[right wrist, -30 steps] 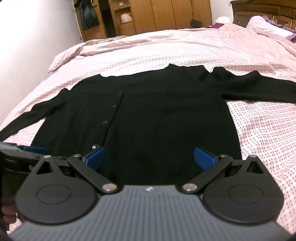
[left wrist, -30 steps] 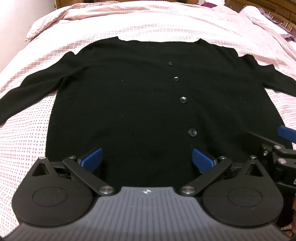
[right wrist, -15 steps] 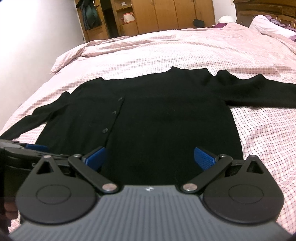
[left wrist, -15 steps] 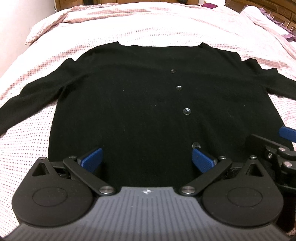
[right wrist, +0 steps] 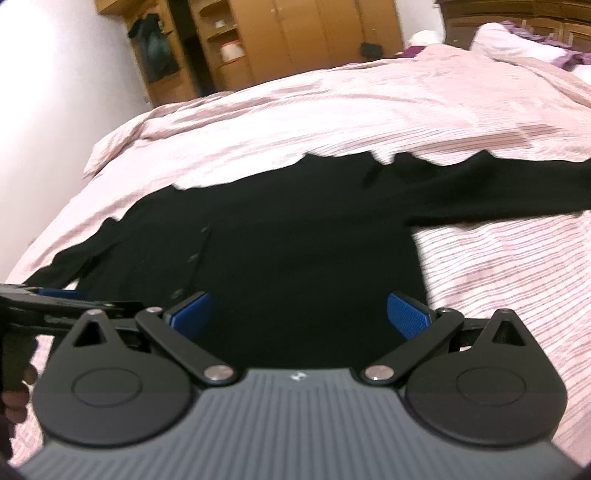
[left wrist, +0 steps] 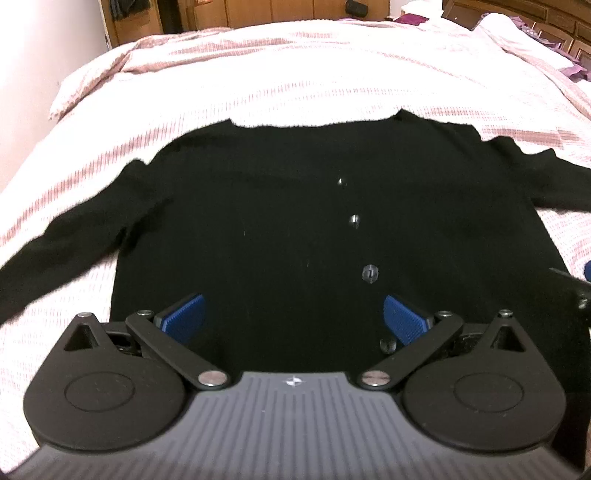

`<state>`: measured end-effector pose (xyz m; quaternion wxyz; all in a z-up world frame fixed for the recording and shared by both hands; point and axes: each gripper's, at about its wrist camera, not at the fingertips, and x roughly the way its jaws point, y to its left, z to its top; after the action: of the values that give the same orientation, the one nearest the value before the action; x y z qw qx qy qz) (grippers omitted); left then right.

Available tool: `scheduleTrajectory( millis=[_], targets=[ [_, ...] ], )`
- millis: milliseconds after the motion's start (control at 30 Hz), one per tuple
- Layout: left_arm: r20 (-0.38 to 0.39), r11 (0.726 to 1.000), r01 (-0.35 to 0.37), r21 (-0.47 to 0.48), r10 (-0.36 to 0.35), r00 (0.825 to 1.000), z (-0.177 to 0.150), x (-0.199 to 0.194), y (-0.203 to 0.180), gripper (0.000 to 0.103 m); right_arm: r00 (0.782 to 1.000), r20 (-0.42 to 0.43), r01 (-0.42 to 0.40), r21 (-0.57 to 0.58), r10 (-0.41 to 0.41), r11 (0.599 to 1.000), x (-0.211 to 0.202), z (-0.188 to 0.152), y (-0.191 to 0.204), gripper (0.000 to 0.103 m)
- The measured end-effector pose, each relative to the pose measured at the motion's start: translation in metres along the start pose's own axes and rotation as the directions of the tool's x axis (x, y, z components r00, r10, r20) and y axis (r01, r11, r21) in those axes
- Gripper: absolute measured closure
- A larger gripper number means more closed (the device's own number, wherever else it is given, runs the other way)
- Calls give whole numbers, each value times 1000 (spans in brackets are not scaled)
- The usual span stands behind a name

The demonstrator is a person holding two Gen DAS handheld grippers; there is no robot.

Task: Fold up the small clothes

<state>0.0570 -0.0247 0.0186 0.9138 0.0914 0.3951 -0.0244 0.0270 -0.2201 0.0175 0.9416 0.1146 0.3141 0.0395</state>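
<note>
A black cardigan (left wrist: 280,229) lay spread flat, buttoned front up, on a pink checked bedspread (left wrist: 295,74), both sleeves stretched out to the sides. The left gripper (left wrist: 293,317) hung over the hem on the wearer's button side, its blue pads wide apart and holding nothing; a row of buttons (left wrist: 369,273) ran up just inside its right pad. The right gripper (right wrist: 297,314) hovered over the other half of the hem, its pads likewise apart and empty, with the right-hand sleeve (right wrist: 498,188) reaching off toward the frame edge. Wooden wardrobes (right wrist: 280,33) stood beyond the bed. Motion blur softened both views.

No fold appeared to have been made: the garment showed no crease or doubled layer, so the work seemed to sit at its opening step, the approach to a first hold. The next move would likely call for each gripper to settle on an edge, hem corner or sleeve, pinch only the intended layers, and carry the cloth across without dragging the body out of line.
</note>
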Motion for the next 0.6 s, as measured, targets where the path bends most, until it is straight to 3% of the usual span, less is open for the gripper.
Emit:
scheduleTrajectory(
  millis=[233,600],
  targets=[
    [-36,999,53,-6,-54,998,33,12,-15,0,995,26,95,59,-96,994,-4,20,-55,0],
    [-78,999,50,6,-49,996,57,49,-42,0,967,24,245,185,-253,952,8,46,-156,0]
  ],
)
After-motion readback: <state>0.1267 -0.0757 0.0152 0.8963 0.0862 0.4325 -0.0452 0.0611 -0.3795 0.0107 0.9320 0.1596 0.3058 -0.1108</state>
